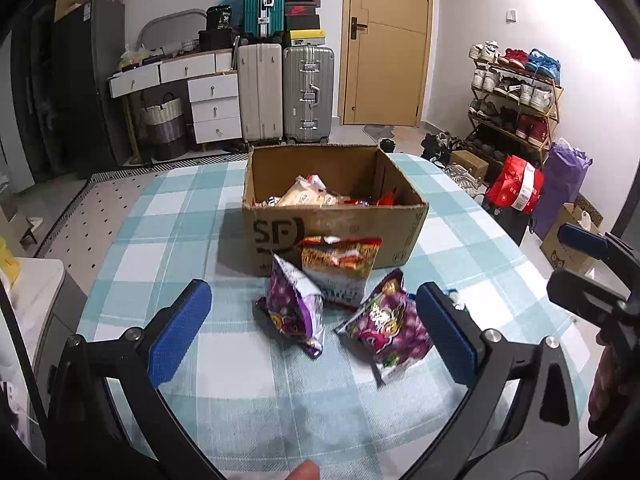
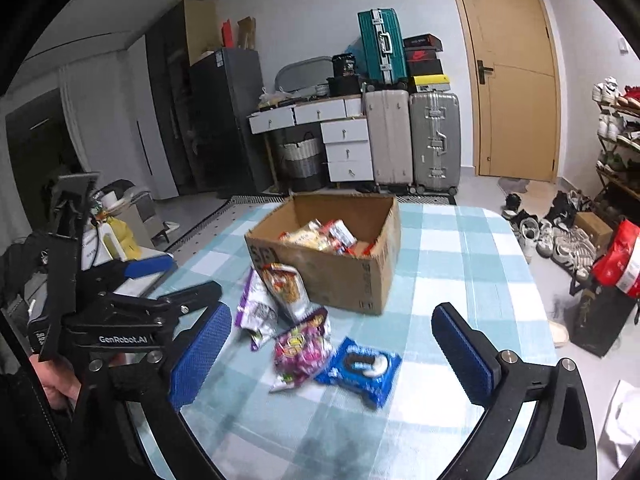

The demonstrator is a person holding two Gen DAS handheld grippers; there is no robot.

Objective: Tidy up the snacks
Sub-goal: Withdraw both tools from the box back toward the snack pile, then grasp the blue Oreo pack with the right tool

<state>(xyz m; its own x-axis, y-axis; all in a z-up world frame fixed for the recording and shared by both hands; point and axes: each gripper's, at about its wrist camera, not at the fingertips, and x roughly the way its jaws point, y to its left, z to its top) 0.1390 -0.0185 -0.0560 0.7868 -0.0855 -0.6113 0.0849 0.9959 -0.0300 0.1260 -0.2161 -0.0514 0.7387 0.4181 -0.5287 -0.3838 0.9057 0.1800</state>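
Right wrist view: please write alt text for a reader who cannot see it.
The open right gripper points at four snack packets on a checked tablecloth: a blue cookie packet, a pink packet, a purple packet and an orange packet. Behind them a cardboard box holds more snacks. The left gripper shows at left.

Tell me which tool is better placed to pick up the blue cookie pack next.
Right. The blue cookie pack lies between the open right tool pads in its own view. From the left tool, only the purple packets sit between its pads; the cookie pack is mostly hidden behind its right pad.
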